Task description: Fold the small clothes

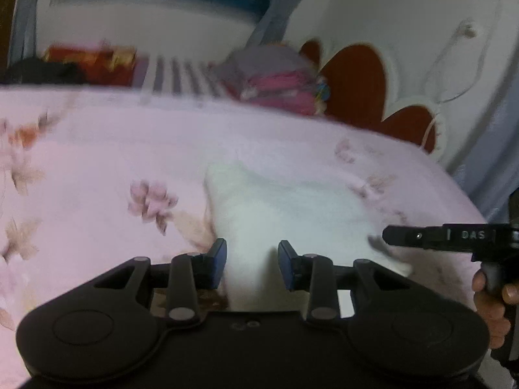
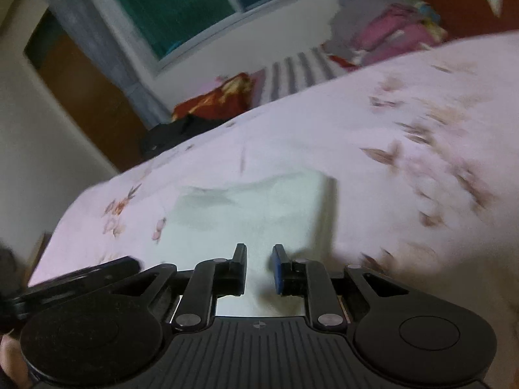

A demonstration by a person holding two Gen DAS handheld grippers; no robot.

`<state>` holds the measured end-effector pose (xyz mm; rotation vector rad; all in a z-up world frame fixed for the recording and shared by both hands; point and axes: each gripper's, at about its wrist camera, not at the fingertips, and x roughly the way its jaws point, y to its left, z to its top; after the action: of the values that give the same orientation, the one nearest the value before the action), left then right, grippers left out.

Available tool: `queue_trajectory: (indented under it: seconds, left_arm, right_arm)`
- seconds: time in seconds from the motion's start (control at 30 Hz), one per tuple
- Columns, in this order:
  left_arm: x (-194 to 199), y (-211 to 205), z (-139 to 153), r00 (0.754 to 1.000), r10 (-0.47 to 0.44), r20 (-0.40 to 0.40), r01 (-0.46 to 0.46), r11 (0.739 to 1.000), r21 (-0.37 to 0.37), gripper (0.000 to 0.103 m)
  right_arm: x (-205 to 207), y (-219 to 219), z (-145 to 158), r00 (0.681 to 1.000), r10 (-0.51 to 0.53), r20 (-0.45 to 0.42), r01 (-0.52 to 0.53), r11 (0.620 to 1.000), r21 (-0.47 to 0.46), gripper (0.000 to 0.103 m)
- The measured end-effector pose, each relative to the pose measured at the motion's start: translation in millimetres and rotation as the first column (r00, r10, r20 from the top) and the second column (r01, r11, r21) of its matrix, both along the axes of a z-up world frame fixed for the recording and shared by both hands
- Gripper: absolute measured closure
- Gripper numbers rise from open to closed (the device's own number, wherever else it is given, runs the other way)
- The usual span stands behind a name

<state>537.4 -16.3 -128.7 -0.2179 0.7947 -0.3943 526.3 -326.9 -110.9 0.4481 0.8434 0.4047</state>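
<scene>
Both grippers working the white garment (image 1: 259,207) on the bed (image 1: 97,149).
Left hand-held gripper (image 1: 252,264) standing part-open astride a raised fold, pads not pressing; right hand-held gripper (image 2: 259,267) hovering narrowly open, gripping nothing. Advice: pinch edges evenly, keeping cloth taut.

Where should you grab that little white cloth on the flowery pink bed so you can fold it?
Probably the near edge of the small white cloth, coming from the near side, low along the pink flowered bedsheet. It lies mostly flat, so only an edge or corner gives something thin to pinch. The far right corner looks square and crisp, so it would also work.
</scene>
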Motion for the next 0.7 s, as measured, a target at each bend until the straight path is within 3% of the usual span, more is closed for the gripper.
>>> queue_trajectory:
  seconds: [0.07, 0.13, 0.23, 0.33, 0.37, 0.43, 0.5, 0.57, 0.63, 0.7]
  left_arm:
    - [4, -5, -11, 0.999, -0.014, -0.035, 0.014, 1.0, -0.006, 0.07]
    - [-1, -8, -11, 0.999, -0.022, -0.026, 0.022, 1.0, 0.018, 0.069]
    - [-7, -8, -17, 0.999, -0.016, -0.036, 0.017, 1.0, 0.015, 0.069]
    - [-5, -15, -21, 0.998, 0.03, -0.046, -0.03, 1.0, -0.003, 0.069]
    - [-5, -22, -20, 0.998, 0.043, -0.047, -0.042, 0.999, 0.016, 0.069]
    - [-6, -37, -14, 0.999, 0.018, -0.04, -0.014, 0.995, 0.096, 0.067]
    - [-3, -36, -1, 0.999, -0.012, -0.046, 0.019, 0.989, 0.149, 0.066]
    - [-4, -30, 19, 0.998, -0.003, 0.055, -0.007, 0.986, 0.169, 0.068]
    - [8, -32, 30, 0.993, -0.043, 0.106, 0.028, 0.989, 0.146, 0.068]
    - [31, -40, 25, 0.991, -0.11, 0.078, 0.103, 0.991, 0.087, 0.068]
  right_arm:
    - [12, 16, -8, 0.998, 0.033, -0.044, -0.038, 0.994, -0.103, 0.087]
    - [10, 10, -15, 0.995, 0.027, -0.099, -0.037, 0.994, -0.098, 0.087]
    - [-12, -8, -2, 1.0, -0.001, -0.001, 0.001, 0.997, -0.076, 0.086]
    - [-7, -1, 11, 0.995, 0.04, 0.088, -0.036, 0.998, -0.052, 0.086]
    - [0, 10, 6, 0.994, 0.072, 0.079, -0.064, 0.993, -0.096, 0.086]
    - [19, 32, -22, 0.994, 0.101, -0.033, -0.106, 0.959, -0.264, 0.086]
    - [25, 19, -28, 0.997, 0.061, -0.042, -0.067, 0.98, -0.187, 0.086]
    - [24, 14, -12, 0.999, 0.039, -0.005, -0.039, 0.982, -0.183, 0.086]
    - [28, 15, -1, 0.998, 0.039, 0.057, -0.028, 0.984, -0.178, 0.086]
    - [45, 21, -8, 0.999, 0.033, 0.018, -0.03, 0.985, -0.167, 0.086]
